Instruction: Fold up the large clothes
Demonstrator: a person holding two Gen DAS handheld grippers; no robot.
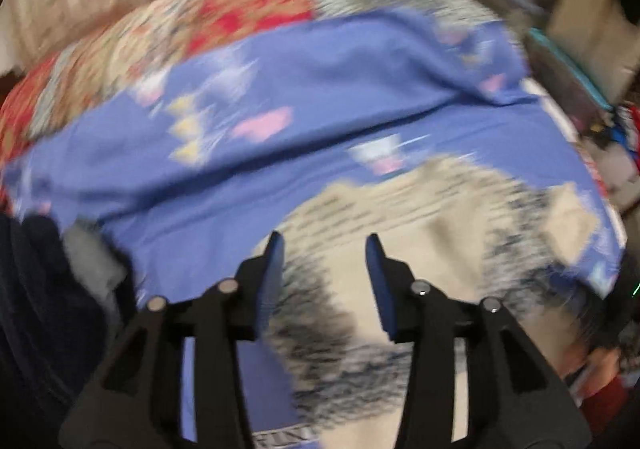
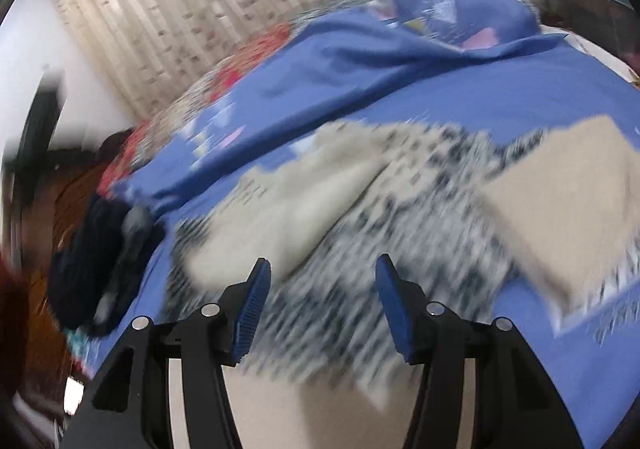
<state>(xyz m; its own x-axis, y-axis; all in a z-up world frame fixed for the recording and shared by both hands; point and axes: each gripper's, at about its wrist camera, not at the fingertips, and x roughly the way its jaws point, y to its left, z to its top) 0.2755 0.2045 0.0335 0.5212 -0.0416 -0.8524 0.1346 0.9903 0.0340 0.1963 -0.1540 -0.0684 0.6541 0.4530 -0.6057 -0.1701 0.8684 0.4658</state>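
Note:
A beige garment with a black speckled pattern lies on a blue bedsheet. It also shows in the right wrist view, with a plain beige flap turned over at the right. My left gripper is open and empty, held above the garment's near left part. My right gripper is open and empty, held above the garment's patterned middle. Both views are motion-blurred.
A dark navy garment pile lies at the bed's left edge, and shows in the left wrist view. A red floral quilt lies behind the sheet. A curtain hangs beyond the bed. Cluttered furniture stands at the right.

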